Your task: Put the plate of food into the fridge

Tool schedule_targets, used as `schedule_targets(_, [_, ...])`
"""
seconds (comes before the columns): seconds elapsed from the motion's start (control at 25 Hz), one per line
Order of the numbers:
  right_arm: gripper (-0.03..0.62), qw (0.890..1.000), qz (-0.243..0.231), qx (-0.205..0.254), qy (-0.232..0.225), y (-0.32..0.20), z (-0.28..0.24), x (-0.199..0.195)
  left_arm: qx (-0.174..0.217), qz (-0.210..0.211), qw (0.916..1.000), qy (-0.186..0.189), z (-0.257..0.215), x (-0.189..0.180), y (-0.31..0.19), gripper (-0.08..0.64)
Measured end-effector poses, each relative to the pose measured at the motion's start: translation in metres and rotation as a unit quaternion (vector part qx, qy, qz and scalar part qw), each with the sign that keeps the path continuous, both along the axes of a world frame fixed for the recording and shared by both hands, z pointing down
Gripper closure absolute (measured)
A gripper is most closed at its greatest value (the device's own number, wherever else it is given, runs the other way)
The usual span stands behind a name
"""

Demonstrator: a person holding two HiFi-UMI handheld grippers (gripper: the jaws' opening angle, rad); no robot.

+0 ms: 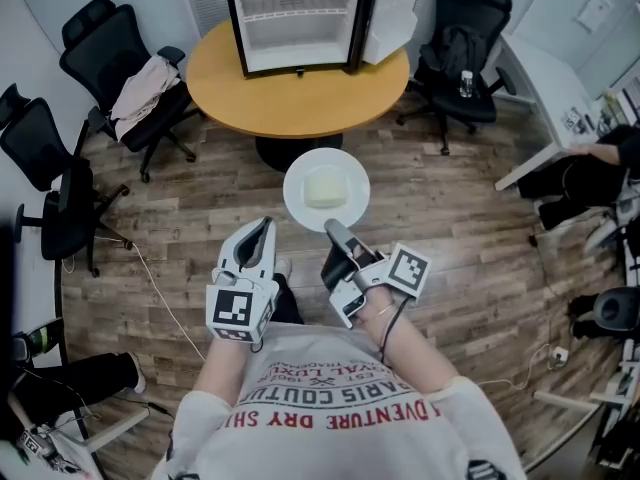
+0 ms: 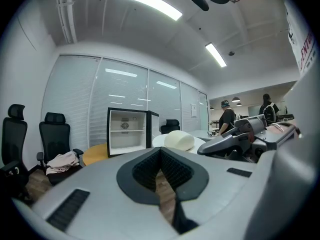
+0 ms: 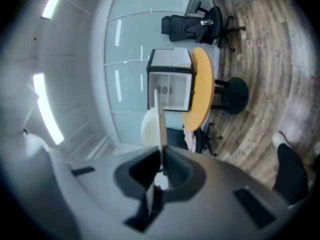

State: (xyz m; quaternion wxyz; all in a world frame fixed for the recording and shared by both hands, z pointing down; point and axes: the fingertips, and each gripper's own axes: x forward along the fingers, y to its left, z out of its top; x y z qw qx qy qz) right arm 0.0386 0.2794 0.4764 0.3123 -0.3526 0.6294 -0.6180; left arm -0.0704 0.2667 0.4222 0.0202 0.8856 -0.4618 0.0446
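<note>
White plate point(image 1: 298, 180) bearing a pale block of food point(image 1: 325, 189), held level above the wood-plank floor point(image 1: 450, 268), on the person's side of the round wooden table point(image 1: 300, 103) and clear of its top. Gripped at the near rim by the right gripper point(image 1: 334, 228), jaws pressed together on that rim, plate reaching away from the person. Appears edge-on in the right gripper view as a thin pale line rising from between the dark pads, with the food bulging to its left; gripper rolled onto its side there, so that table and floor stand on end.

Left gripper point(image 1: 262, 226) just beside the right one, on its left, apart from the plate. Jaws closed tip to tip on nothing; only a sliver of floor visible behind the pads in the left gripper view. Marker cube on each tool, nearest the person's chest: left point(image 1: 238, 313), right point(image 1: 408, 270).

Small fridge point(image 1: 295, 18) upright on the far part of the table, door point(image 1: 392, 13) swung open to the right, white interior and one shelf point(image 1: 300, 14) facing the person. Plate outside the fridge and well apart from it.

Black office chairs around the table: one at upper left point(image 1: 105, 38) draped with a light garment point(image 1: 145, 83), one at far left point(image 1: 45, 168), one at upper right point(image 1: 465, 48). White desk point(image 1: 555, 83) along the right edge.
</note>
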Motion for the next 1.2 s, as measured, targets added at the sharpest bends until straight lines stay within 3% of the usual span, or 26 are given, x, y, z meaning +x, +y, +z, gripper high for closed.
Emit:
schedule_targets(0.76, [0.555, 0.998, 0.067, 0.000, 0.000, -0.223, -0.007, -0.037, 0.020, 0.071, 0.9972, 0.007, -0.018, -0.031, -0.241, 0.531])
schedule_targets(1.2, [0.555, 0.998, 0.061, -0.032, -0.002, -0.316, 0.008, -0.037, -0.016, 0.063, 0.9979, 0.008, 0.004, -0.033, -0.332, 0.531])
